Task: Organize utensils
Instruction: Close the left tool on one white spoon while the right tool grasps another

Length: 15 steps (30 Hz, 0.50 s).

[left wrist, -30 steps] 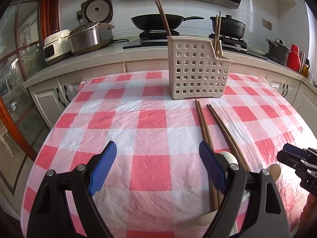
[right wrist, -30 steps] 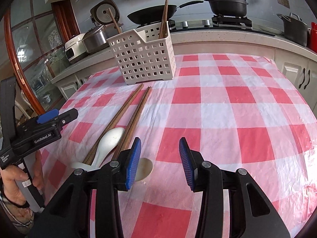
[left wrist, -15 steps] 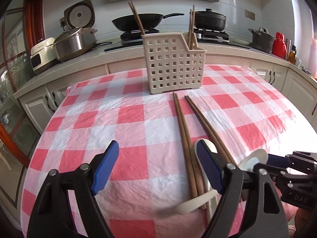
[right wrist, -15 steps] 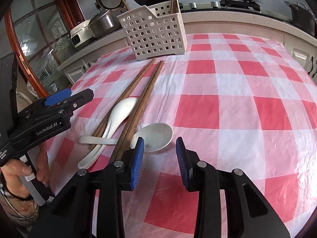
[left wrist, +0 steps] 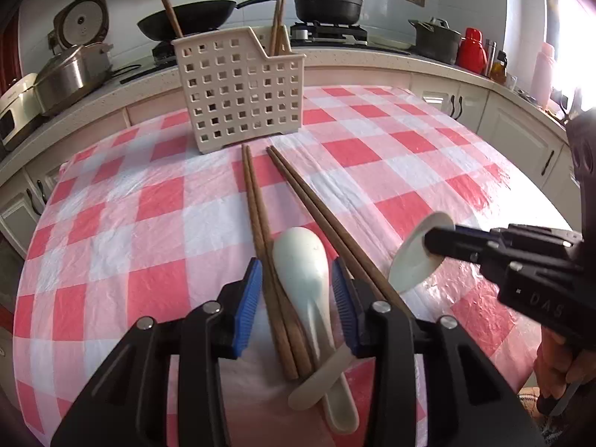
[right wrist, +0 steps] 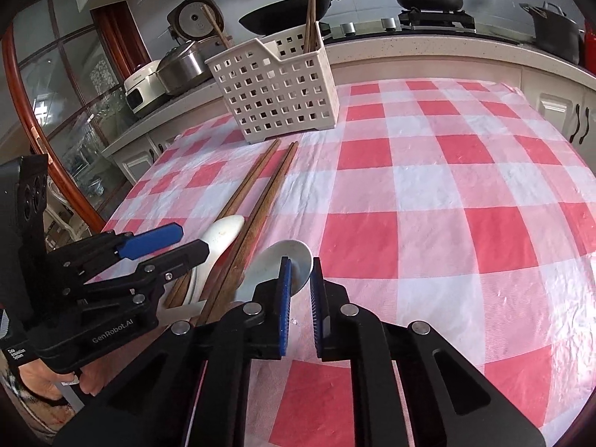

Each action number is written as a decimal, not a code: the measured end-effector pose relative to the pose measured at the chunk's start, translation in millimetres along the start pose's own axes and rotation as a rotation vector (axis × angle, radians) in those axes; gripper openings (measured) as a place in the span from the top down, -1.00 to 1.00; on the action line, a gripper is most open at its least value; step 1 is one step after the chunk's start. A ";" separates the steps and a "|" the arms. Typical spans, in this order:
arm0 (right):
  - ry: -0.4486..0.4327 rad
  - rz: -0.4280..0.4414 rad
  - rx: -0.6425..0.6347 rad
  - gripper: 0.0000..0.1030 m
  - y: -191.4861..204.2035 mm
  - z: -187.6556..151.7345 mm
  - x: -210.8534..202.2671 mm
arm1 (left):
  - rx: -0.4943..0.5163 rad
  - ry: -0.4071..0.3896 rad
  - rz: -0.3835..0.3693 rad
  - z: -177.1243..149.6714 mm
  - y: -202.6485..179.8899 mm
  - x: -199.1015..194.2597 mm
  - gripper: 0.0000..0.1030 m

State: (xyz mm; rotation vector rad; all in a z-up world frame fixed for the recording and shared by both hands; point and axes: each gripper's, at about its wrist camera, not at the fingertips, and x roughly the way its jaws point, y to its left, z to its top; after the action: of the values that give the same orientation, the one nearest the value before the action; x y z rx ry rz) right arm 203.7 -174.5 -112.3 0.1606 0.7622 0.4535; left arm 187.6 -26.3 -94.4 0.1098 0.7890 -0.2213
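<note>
Your right gripper [right wrist: 300, 290] has the bowl of one white spoon [right wrist: 277, 272] between its blue pads; the jaws are closing and already press on the bowl's rim, which stands tilted up off the cloth. That spoon's handle runs back toward your left, crossing under the near ends of the chopsticks.

The second white spoon [left wrist: 303, 272] lies bowl-up straight ahead of your left gripper [left wrist: 296, 298], right between its two fingers, with one pair of brown chopsticks [left wrist: 260, 238] beside it on its left, also inside the jaws. Those jaws are closing too, but the pads are still apart from both spoon and sticks, so nothing is gripped there.

The other pair of chopsticks [left wrist: 320, 216] lies just outside your left gripper's right finger, between the two grippers, its far tips pointing at the white perforated utensil basket [left wrist: 238, 89]. The basket stands upright well ahead of both grippers, with more chopsticks [left wrist: 279, 15] leaning inside it.

Everything rests on the red-and-white checked tablecloth [left wrist: 156, 201]. Behind the basket, the kitchen counter carries a black wok [left wrist: 186, 22].
</note>
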 end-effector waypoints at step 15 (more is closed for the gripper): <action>-0.019 -0.002 0.006 0.81 -6.5 1.3 -5.2 | 0.005 0.079 -0.052 17.2 -4.9 33.2 0.36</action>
State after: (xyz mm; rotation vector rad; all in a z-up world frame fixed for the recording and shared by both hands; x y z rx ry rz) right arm 203.6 -182.6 -110.0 0.1693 0.7450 0.4470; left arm 220.9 -39.4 -106.1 0.1034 0.8711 -0.2698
